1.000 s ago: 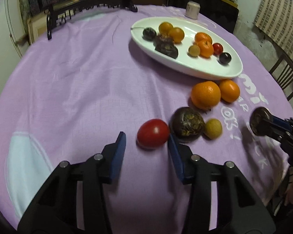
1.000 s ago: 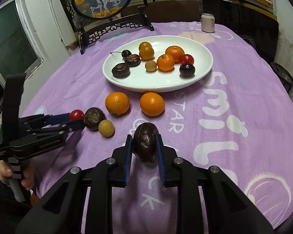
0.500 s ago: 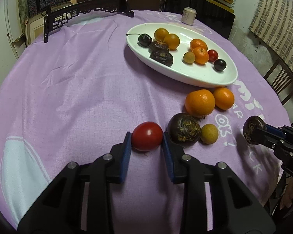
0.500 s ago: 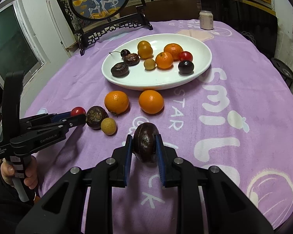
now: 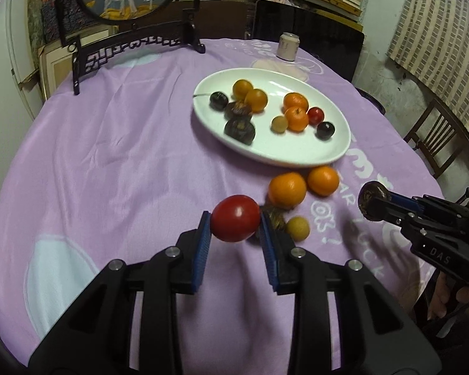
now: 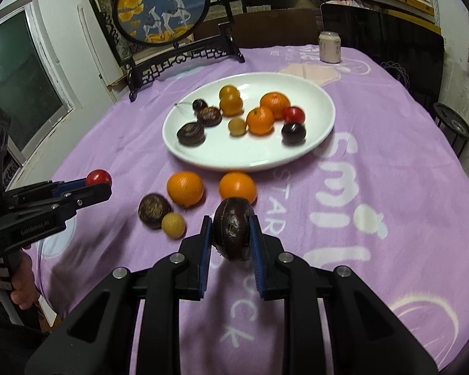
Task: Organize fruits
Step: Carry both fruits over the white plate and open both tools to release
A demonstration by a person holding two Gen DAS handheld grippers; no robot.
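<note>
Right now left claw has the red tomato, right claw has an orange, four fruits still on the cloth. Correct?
One error: the right claw is shut on a dark purple fruit, not an orange, as the right wrist view shows. The left claw does hold the red tomato, and four fruits remain on the cloth.

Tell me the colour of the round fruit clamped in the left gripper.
Red: the glossy round fruit between the left gripper pads, clearest in the left wrist view.
</note>
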